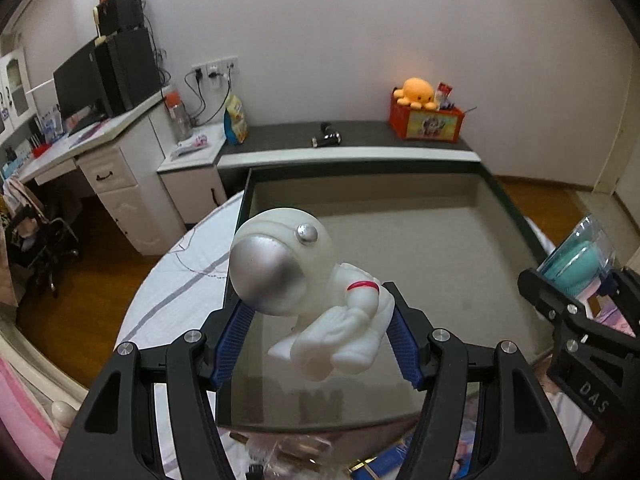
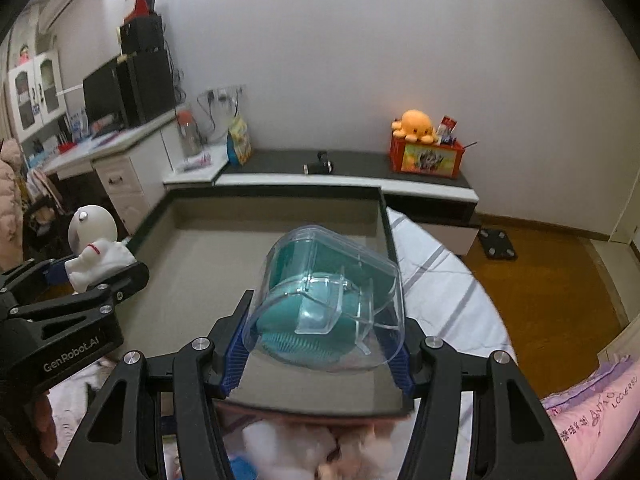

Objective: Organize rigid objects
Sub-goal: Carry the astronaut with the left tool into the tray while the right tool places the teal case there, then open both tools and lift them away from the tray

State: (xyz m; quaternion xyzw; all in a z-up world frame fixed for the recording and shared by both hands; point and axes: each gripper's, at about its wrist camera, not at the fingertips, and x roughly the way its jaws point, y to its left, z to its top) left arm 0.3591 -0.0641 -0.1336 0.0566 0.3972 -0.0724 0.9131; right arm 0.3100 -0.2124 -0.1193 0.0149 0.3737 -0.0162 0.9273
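Clamping a white astronaut figure (image 1: 320, 300) between its blue pads, the left gripper (image 1: 320, 344) has its jaws closed on the toy's body, the silver visor tilted toward 10 o'clock. Both grippers hang above a large shallow tray (image 1: 400, 208) lying on a bed. At 3 o'clock from the astronaut, the right gripper (image 2: 320, 354) has its jaws closed on a clear plastic case (image 2: 332, 292) with a teal brush inside.
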